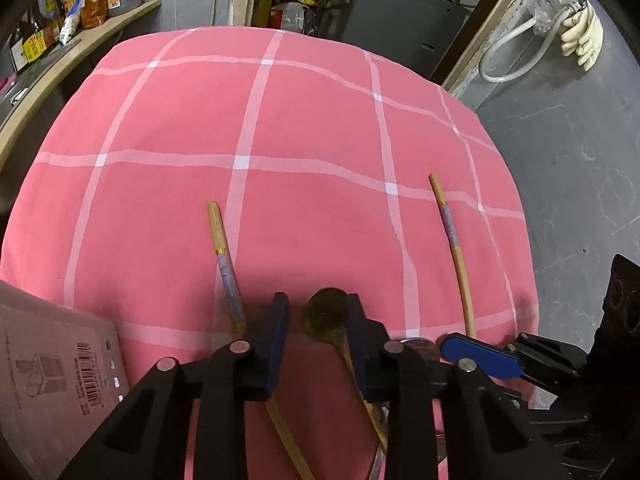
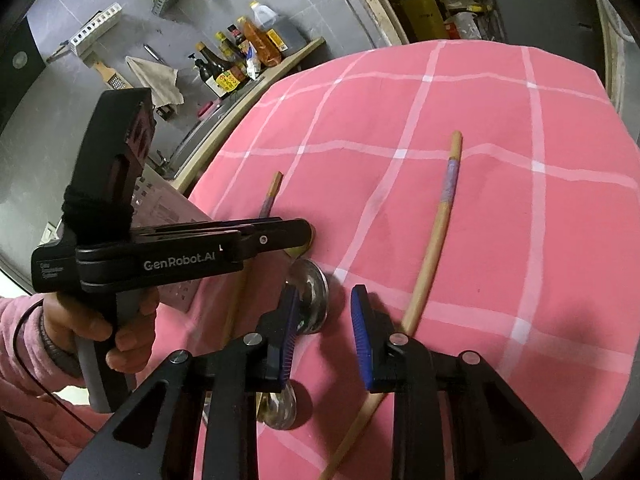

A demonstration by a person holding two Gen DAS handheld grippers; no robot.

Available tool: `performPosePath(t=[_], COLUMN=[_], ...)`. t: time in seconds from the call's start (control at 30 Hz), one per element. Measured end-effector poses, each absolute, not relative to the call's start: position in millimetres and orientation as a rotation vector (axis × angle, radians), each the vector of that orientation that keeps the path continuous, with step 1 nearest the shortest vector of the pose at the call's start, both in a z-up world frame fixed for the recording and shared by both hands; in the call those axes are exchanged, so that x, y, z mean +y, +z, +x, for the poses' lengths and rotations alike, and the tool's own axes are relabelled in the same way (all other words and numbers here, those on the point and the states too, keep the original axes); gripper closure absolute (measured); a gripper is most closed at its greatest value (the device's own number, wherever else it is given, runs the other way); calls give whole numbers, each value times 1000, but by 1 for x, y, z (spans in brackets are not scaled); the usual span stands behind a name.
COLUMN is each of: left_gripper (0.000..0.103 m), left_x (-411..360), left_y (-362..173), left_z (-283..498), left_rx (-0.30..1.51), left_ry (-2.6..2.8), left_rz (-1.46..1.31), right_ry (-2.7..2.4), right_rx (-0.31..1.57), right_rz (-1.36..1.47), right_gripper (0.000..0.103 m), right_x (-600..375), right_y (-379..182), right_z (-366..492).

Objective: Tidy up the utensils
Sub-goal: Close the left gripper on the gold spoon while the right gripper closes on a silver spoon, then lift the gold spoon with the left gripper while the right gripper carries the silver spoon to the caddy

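Two bamboo chopsticks lie apart on the pink checked cloth (image 1: 280,120): one (image 1: 226,264) just left of my left gripper, the other (image 1: 452,236) to its right, also in the right wrist view (image 2: 436,224). A gold spoon (image 1: 326,314) lies between the open fingers of my left gripper (image 1: 318,312), its handle running back under the gripper. A steel spoon (image 2: 314,296) lies beside the left finger of my open right gripper (image 2: 328,320); a second steel spoon bowl (image 2: 280,408) shows under that finger. My left gripper (image 2: 308,234) appears side-on in the right wrist view.
A grey perforated holder with a label (image 1: 48,376) stands at the left table edge, also behind the left gripper (image 2: 168,208). A wooden shelf (image 1: 80,46) with sauce bottles (image 2: 228,68) runs along the far left. The table drops to a grey floor (image 1: 580,140) on the right.
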State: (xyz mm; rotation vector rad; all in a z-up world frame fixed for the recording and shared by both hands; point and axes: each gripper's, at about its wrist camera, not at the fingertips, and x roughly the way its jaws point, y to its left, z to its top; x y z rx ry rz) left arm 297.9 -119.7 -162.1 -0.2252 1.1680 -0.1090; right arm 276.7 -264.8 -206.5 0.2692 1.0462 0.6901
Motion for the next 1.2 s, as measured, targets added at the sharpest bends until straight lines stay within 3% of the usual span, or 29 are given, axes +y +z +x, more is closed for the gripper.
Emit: performPosePath(t=[0.2, 0.33, 0.87, 1.2], left_gripper=[93, 96, 101, 101], left_x=[-119, -119, -127, -140], left_y=[-163, -164, -148, -73], left_z=[298, 298, 292, 274], left_rx=[1183, 1189, 1170, 920], left_ry=[-133, -145, -210, -171], left_rz=[-228, -234, -262, -94], right_ry=[666, 632, 499, 292], right_rx=[1065, 1071, 1017, 806], right_rz=[269, 289, 328, 221], right_gripper=[87, 100, 100, 100], right_x=[-258, -258, -284, -300], right_y=[-212, -213, -194, -123], right_z=[277, 275, 252, 232])
